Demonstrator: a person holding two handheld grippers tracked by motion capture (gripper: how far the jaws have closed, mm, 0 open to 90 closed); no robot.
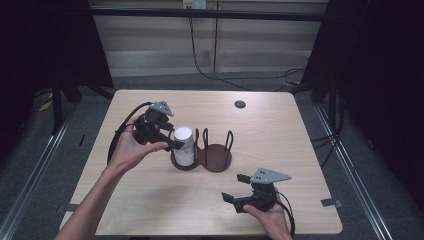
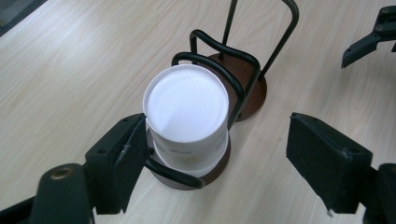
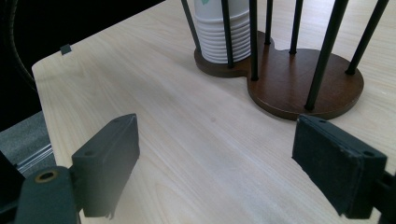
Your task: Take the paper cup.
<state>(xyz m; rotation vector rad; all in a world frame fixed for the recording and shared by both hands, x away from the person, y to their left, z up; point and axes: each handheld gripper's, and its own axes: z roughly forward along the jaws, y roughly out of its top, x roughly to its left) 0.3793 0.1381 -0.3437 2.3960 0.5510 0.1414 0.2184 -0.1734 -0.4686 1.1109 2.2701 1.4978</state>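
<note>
A stack of white paper cups [image 1: 183,145] [image 2: 187,119] [image 3: 219,28] stands upside down in the left bay of a two-bay holder [image 1: 217,159] [image 2: 250,88] [image 3: 299,88] with a brown wooden base and black wire loops. The holder's right bay is empty. My left gripper [image 1: 170,139] [image 2: 217,126] is open and hovers at the top of the stack. One pad is close beside the cup wall and the other is well apart from it. My right gripper [image 1: 235,187] [image 3: 217,126] rests low near the table's front right, open with only bare tabletop between its pads, and is aimed toward the holder.
The light wooden table [image 1: 280,130] has a small dark round grommet [image 1: 240,104] near its back edge. Dark curtains flank both sides. A black cable [image 1: 200,65] trails over the floor behind the table. The right gripper's jaw tips [image 2: 369,37] show far off in the left gripper view.
</note>
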